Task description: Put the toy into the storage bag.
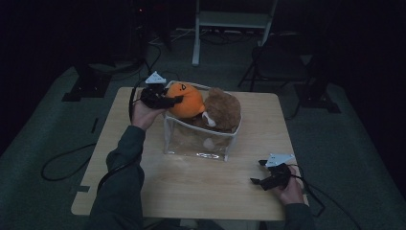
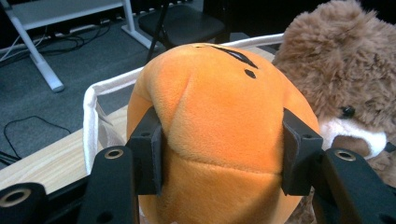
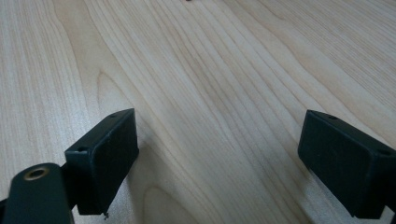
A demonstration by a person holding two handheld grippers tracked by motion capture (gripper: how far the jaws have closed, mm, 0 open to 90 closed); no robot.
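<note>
Orange plush toy (image 2: 219, 135): rounded, egg-like body of short smooth pile, seamed panels meeting in a ridge across the front, small black stitched marks (image 2: 238, 58) near the top. Seated in the left end of a clear-walled pouch (image 1: 191, 141) with white fabric trim (image 2: 91, 107), upper half rising above the rim. Long axis near upright, leaning slightly; stitched marks turned upward and away from the left gripper view's camera. No readable brand, label or writing on toy or pouch.

Left tongs (image 2: 219, 149), held in the left hand (image 1: 142, 114): clamped on the orange plush toy, one black pad (image 2: 147, 149) pressed into each flank, pile dented at both contacts. Approach from the pouch's left side, roughly level, grey three-cornered plate (image 1: 155, 77) uppermost.

Brown plush bear (image 2: 345, 70): shaggy fur, dark bead eye (image 2: 346, 111), pale muzzle (image 2: 352, 135); in the same pouch, touching the orange toy on its right side.

Right tongs (image 3: 219, 163), held in the right hand (image 1: 289, 189): spread wide, nothing between the pads, bare wood grain beneath. Resting low at the near right corner of the table (image 1: 206, 187), well apart from the pouch.

Pouch placed toward the far middle of the light wooden table. Beyond the table: dark carpeted floor (image 1: 43, 143), loose black cables (image 1: 62, 165), a white frame (image 1: 230, 21), a folding chair (image 1: 277, 62).
</note>
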